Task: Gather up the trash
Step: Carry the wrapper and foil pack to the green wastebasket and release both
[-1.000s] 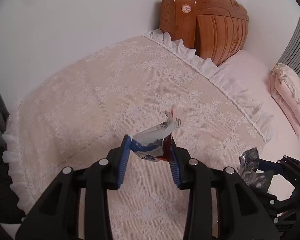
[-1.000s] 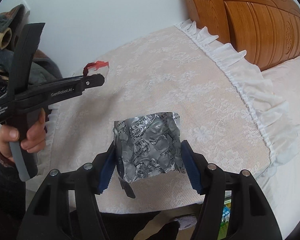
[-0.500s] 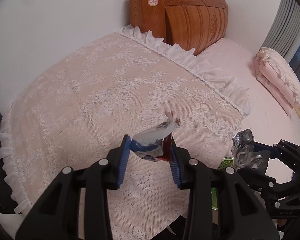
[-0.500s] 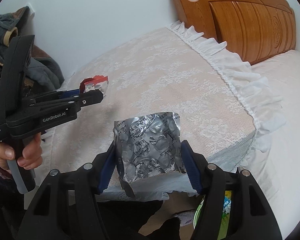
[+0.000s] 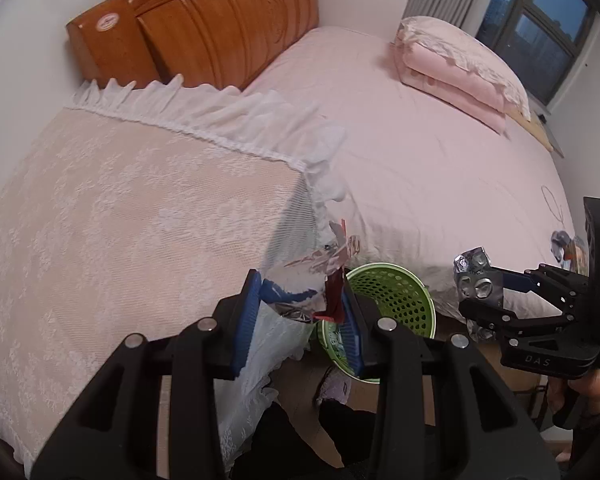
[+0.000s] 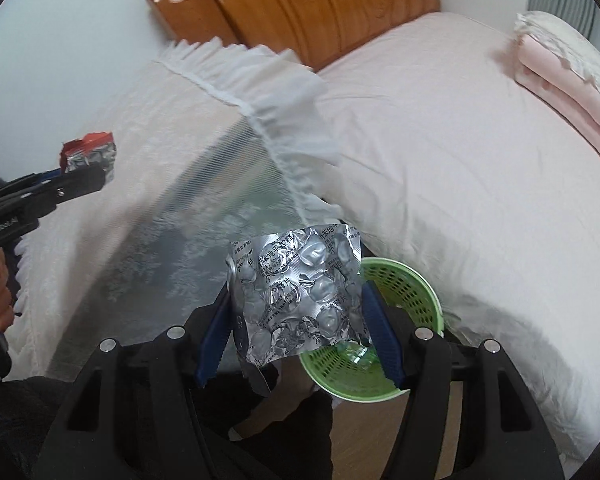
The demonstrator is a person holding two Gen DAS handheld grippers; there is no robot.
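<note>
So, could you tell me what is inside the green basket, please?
Through the green basket's open top, some pale, crumpled clear wrapping lies at the bottom. The foil blister pack held in front covers its left part.

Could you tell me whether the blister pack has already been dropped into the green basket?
No, the blister pack is clamped in the right hand-held gripper above the green basket.

Both tongs [image 5: 295, 312] [image 6: 295, 320] have swung off the lace cover [image 5: 119, 208] towards the green basket [image 6: 400, 320] (now below them).
</note>
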